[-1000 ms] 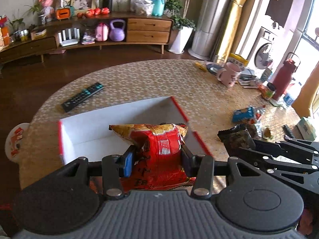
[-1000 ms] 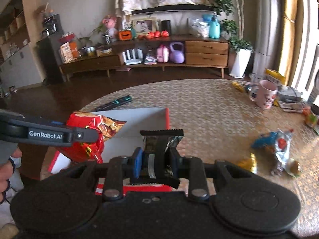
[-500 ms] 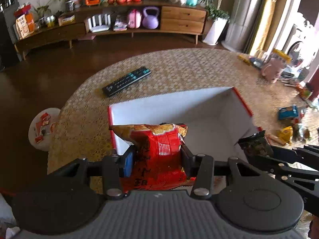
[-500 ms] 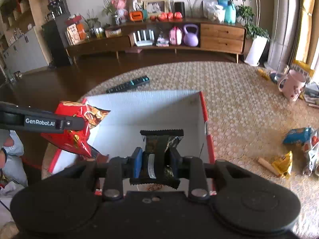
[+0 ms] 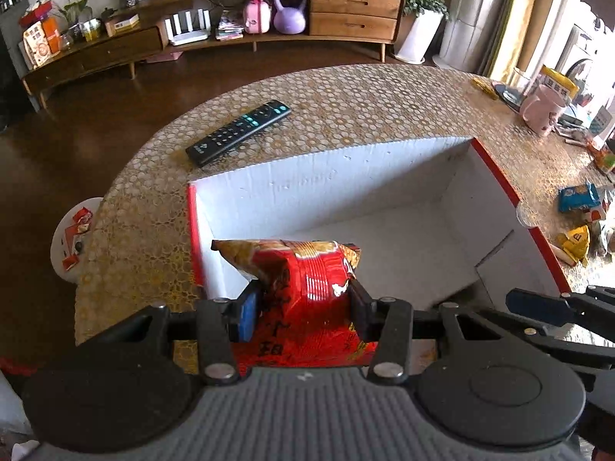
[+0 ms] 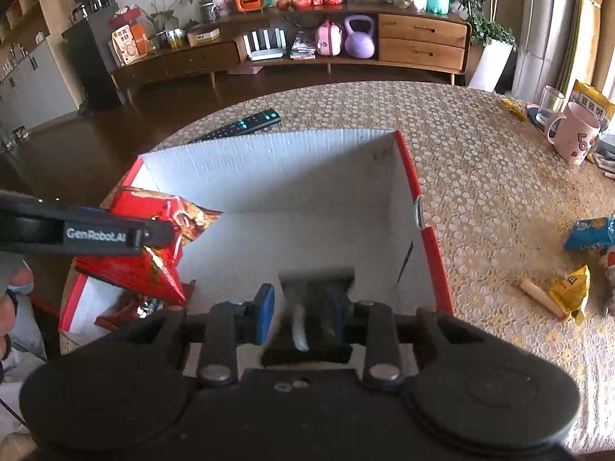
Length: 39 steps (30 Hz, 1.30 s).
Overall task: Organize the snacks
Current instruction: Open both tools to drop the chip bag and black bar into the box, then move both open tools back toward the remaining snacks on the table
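Note:
A white box with red edges [image 5: 496, 169] sits on the patterned table and fills both views. My left gripper [image 5: 303, 303] is shut on a red snack bag [image 5: 307, 269] and hangs over the box's near left corner. In the right wrist view the same red bag [image 6: 134, 269] sits in the left gripper's fingers [image 6: 153, 234] above the box's [image 6: 407, 165] left side. My right gripper [image 6: 309, 307] is over the box's near edge with its jaws opening. A dark snack packet [image 6: 323, 307] shows blurred between them, with a gap beside the blue left pad [image 6: 265, 311].
A black remote [image 5: 238, 132] lies beyond the box. Right of the box are a pink mug [image 6: 574, 138], a glass, and loose snack packets [image 6: 569, 292] with a blue one [image 5: 576, 198]. A round stool [image 5: 73, 238] stands off the table's left edge.
Both grippers have sunk and moved forward over the box, which now looks larger. The right jaws have parted from the dark packet, which has gone blurred. The left grip is unchanged.

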### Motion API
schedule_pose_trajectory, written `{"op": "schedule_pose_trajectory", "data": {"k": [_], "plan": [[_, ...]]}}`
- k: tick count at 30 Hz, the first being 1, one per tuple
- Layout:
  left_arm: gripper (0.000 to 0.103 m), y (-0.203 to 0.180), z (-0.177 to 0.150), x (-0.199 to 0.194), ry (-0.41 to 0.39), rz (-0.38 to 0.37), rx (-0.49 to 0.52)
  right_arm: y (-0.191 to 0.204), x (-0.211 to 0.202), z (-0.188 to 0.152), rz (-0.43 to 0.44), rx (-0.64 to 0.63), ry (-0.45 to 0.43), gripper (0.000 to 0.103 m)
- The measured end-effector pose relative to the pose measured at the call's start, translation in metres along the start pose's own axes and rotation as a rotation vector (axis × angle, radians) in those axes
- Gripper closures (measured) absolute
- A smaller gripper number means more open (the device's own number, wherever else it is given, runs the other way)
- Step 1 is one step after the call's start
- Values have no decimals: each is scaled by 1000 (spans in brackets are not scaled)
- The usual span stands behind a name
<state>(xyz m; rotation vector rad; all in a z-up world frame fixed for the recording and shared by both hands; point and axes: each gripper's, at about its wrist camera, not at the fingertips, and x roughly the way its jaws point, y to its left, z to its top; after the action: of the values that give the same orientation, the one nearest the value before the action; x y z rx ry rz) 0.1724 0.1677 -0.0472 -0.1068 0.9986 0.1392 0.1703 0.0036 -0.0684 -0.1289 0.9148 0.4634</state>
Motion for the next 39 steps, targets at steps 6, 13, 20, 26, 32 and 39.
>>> {"op": "schedule_pose_trajectory", "data": {"k": [6, 13, 20, 26, 32, 39], "plan": [[55, -8, -4, -1, 5, -25, 7, 1, -6, -1, 6, 1, -6, 67], [35, -10, -10, -24, -65, -40, 28, 6, -28, -3, 17, -8, -48, 37], [23, -11, -17, -56, -131, -56, 28, 12, -63, -8, 15, -10, -111, 17], [23, -18, -27, -86, -193, -78, 49, 18, -102, -18, 8, -28, -180, 1], [19, -32, -38, -111, -253, -114, 69, 15, -131, -28, -11, -12, -220, 0], [19, -64, -42, -125, -278, -172, 101, -5, -156, -41, -63, 15, -255, 0]]}}
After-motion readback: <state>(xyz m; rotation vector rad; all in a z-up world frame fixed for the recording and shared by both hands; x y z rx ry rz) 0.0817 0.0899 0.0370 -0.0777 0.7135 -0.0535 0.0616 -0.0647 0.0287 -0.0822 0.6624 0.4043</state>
